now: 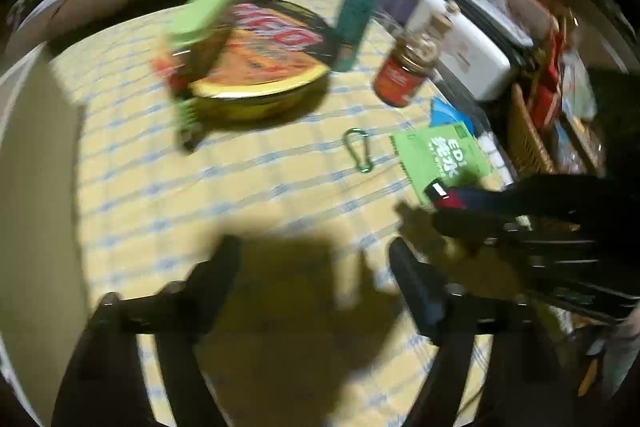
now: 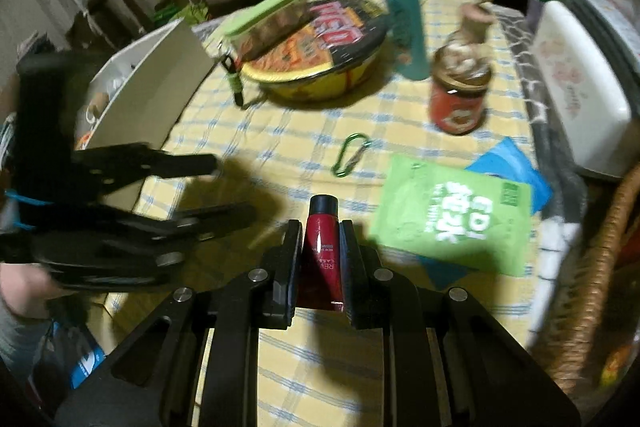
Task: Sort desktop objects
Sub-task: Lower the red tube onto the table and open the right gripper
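Red plastic tube (image 2: 320,251) with a black cap, soft and flat-sided, sits clamped between the two black fingers of the right gripper (image 2: 320,239), low centre of the right wrist view, cap pointing away over the table. In the left wrist view the same tube shows at centre right, partly over the green packet (image 1: 440,157).

Left gripper (image 1: 316,267): fingers spread wide apart, nothing between them, over its own shadow on the cloth, low in the frame. In the right wrist view it enters from the left edge, dark and blurred.

Tablecloth (image 2: 304,143): yellow woven check with blue lines.

On it:
- Green packet, glossy, flat, white lettering, right of centre; a blue packet (image 2: 516,167) lies partly under it.
- Green metal snap hook (image 2: 349,155), oval, lying flat mid-frame, apart from the rest.
- Round noodle bowl (image 2: 324,55), yellow wall and black printed lid, upper centre; a green-lidded box (image 2: 272,19) rests tilted on its left rim.
- Teal cylinder (image 2: 400,3), standing just right of the bowl.
- Red-labelled jar (image 2: 460,95), a knobbed wooden piece on top.

Wicker basket (image 2: 596,267), coarse brown weave, lower right edge. White rounded case (image 2: 580,91), upper right. White bin (image 2: 160,83), left of the table.
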### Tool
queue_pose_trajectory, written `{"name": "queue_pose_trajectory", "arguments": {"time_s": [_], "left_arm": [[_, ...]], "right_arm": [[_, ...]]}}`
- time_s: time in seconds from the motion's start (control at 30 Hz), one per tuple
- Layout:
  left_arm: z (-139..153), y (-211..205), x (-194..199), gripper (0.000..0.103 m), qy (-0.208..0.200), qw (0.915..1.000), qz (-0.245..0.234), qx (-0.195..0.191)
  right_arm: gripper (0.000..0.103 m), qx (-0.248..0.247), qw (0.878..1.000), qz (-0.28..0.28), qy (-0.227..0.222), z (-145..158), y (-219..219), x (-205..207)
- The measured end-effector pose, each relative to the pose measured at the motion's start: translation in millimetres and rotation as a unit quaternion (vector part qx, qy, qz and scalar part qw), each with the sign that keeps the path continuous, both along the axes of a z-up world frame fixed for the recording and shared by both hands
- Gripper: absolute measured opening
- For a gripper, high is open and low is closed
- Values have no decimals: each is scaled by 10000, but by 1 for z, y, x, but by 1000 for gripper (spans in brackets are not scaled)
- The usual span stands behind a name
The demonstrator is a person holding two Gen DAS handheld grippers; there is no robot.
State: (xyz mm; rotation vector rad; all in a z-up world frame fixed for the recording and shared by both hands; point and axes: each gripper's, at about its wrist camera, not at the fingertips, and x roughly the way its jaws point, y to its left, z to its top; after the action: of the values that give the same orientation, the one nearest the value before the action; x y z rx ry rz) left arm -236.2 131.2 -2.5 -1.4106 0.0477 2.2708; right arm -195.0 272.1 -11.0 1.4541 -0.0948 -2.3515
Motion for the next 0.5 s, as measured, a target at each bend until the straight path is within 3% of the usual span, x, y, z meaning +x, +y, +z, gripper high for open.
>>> {"name": "queue_pose_trajectory", "arguments": {"time_s": [0.07, 0.13, 0.17, 0.2, 0.23, 0.27, 0.37, 0.43, 0.5], "left_arm": [[7, -31, 13, 86, -60, 9995, 214, 215], [14, -38, 29, 97, -78, 9988, 351, 328], [18, -42, 38, 97, -56, 9985, 415, 354], [21, -49, 45, 98, -42, 9981, 486, 387], [21, -49, 47, 99, -32, 9978, 528, 404], [24, -53, 53, 100, -21, 9972, 590, 454], [41, -78, 76, 99, -104, 9950, 480, 867], [51, -81, 92, 101, 32, 9952, 510, 841], [63, -85, 108, 102, 114, 9925, 443, 1130]], "right_arm": [[17, 53, 10000, 60, -39, -6, -11, -2], [18, 96, 9999, 99, -91, -12, -20, -4], [19, 109, 9999, 57, -111, -14, -22, -5], [36, 96, 9998, 17, -161, -16, -23, -7], [62, 110, 9998, -20, -193, -16, -23, -8], [69, 139, 9997, -75, -162, -14, -21, -7], [68, 196, 9997, -137, -47, 1, -12, -1], [68, 97, 9997, -235, 28, 18, 1, 6], [68, -44, 9995, -307, 87, 33, 13, 15]]}}
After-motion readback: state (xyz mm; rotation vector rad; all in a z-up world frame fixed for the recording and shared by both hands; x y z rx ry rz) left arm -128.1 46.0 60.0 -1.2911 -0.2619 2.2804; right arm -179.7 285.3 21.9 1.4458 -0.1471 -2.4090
